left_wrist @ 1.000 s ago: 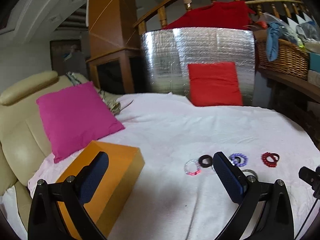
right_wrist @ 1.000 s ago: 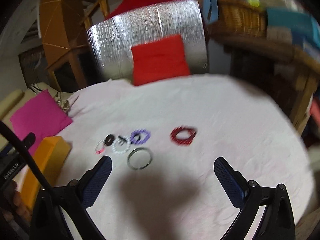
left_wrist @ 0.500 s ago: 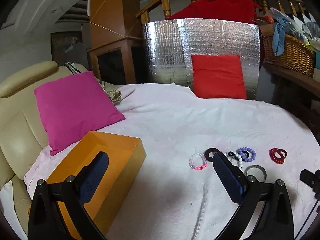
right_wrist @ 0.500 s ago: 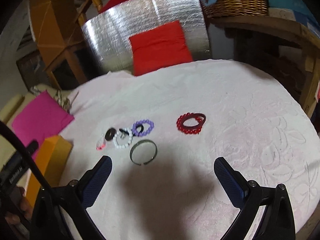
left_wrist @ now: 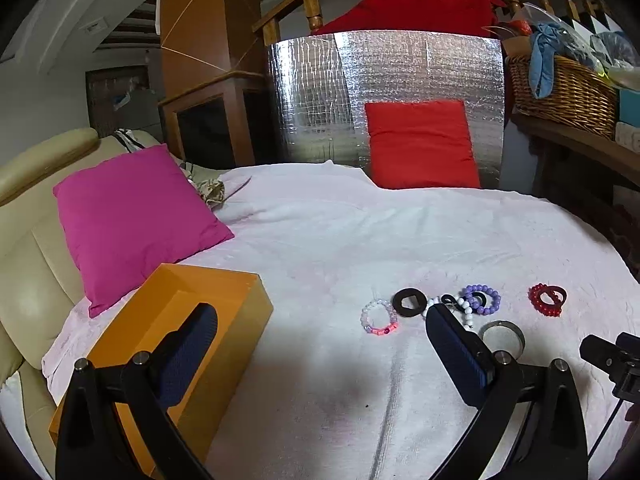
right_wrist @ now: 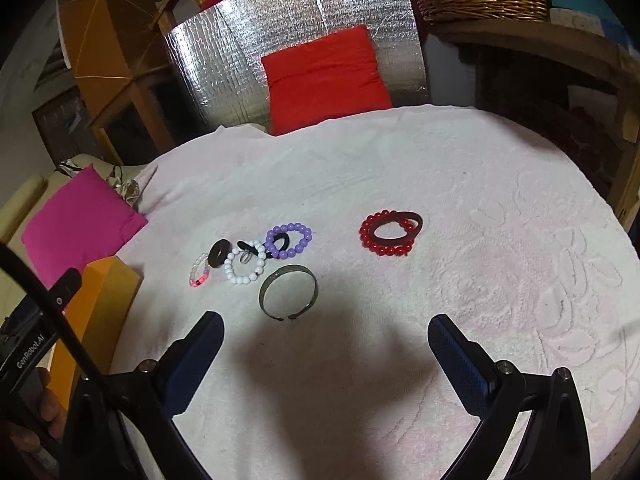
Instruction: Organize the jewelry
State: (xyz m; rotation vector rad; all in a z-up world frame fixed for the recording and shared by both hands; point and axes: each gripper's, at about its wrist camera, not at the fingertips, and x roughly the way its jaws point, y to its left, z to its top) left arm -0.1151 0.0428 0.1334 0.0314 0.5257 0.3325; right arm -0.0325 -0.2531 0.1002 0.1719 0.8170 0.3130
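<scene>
Pale pink towelling cloth (right_wrist: 500, 240) carries the bracelets: metal bangle (right_wrist: 288, 293), white beads (right_wrist: 245, 262), purple beads (right_wrist: 289, 240), red beads (right_wrist: 390, 233). Orange box (left_wrist: 176, 344) left. Left gripper (left_wrist: 320, 360) and right gripper (right_wrist: 324, 356) both gape, empty.

6 bracelets (right_wrist: 288, 293) flat on white cloth beside orange box (left_wrist: 168, 344)

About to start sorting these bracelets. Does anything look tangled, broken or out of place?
Nothing looks broken. The white bead bracelet, black ring and purple bead bracelet lie overlapping in a cluster, and a dark red bangle rests on the red bead bracelet. The metal bangle lies apart.
</scene>
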